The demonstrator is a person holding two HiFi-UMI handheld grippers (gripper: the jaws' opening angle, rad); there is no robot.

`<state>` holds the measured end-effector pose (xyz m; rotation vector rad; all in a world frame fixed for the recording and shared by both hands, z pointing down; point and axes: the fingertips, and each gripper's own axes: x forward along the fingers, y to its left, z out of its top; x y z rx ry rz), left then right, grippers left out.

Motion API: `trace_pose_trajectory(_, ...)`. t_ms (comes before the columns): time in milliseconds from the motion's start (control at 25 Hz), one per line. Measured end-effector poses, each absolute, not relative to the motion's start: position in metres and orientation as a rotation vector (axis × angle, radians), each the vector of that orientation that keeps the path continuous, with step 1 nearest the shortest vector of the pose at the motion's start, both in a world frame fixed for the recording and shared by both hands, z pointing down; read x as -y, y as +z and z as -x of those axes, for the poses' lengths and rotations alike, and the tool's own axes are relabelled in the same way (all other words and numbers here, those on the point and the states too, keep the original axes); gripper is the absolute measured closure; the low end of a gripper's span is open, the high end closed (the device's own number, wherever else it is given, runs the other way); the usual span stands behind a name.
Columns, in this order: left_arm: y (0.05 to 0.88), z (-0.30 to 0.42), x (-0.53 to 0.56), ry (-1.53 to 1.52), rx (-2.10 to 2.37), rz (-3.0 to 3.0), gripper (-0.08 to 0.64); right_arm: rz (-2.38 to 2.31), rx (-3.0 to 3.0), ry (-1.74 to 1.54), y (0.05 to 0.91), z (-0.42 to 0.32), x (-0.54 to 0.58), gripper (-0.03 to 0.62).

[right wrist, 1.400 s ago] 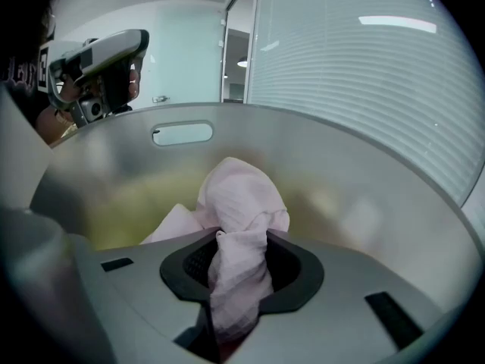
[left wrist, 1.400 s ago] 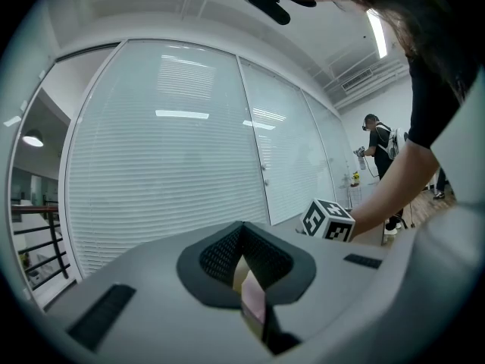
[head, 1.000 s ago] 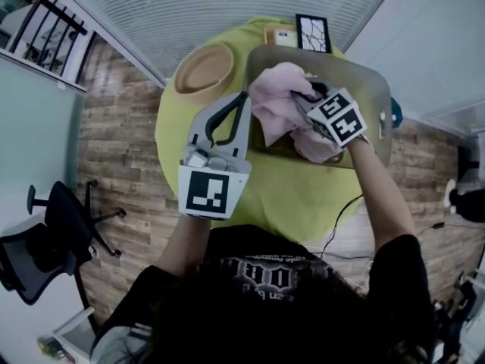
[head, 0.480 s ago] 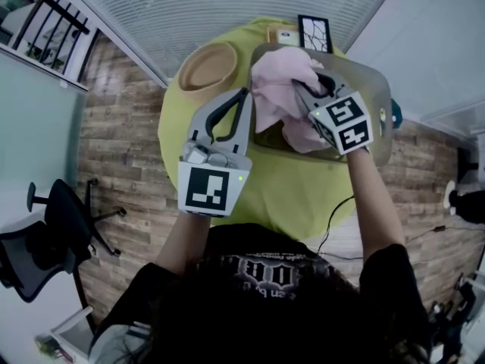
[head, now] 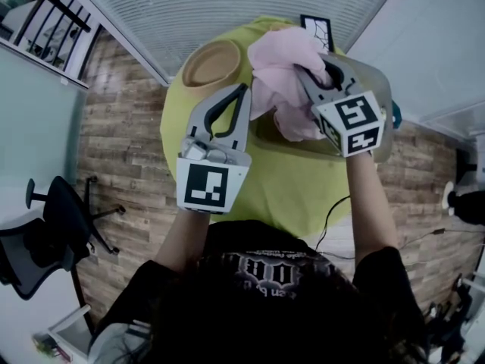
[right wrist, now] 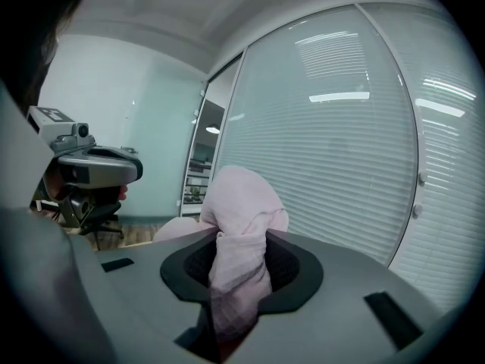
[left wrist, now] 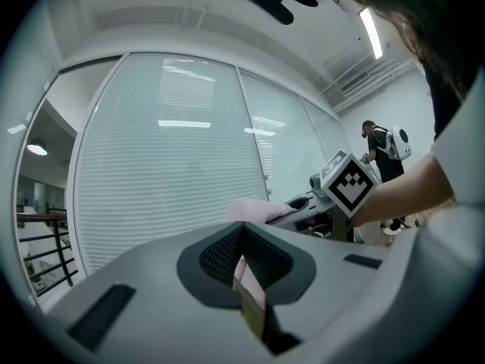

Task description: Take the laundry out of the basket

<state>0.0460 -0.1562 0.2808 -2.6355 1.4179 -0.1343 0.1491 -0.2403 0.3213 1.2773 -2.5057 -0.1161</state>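
A pale pink cloth (head: 279,58) hangs bunched from my right gripper (head: 301,71), which is shut on it and holds it up above the translucent grey basket (head: 377,82). In the right gripper view the cloth (right wrist: 241,203) fills the gap between the pads and bulges out past the right gripper (right wrist: 236,243). My left gripper (head: 244,89) hovers just left of the cloth, over the yellow-green table (head: 288,188), its jaws shut with nothing in them. The left gripper view shows the left gripper (left wrist: 241,230) with the pink cloth (left wrist: 254,210) behind it. What lies inside the basket is hidden.
A wooden bowl (head: 210,64) sits at the table's far left. A framed picture (head: 318,29) stands behind the basket. An office chair (head: 45,233) is on the wood floor at left. A person (left wrist: 383,146) stands in the distance.
The right gripper has lifted the pink cloth up out of the basket, toward the far side of the table. The left gripper has hardly moved.
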Motion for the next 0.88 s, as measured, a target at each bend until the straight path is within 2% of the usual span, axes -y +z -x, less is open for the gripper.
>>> trace_pose_trajectory(880, 0.253, 0.005, 0.148, -0.076, -1.514, 2.539, 0.563, -1.319, 2.660, -0.381, 0.209, -0.093, 0.221, 0.477)
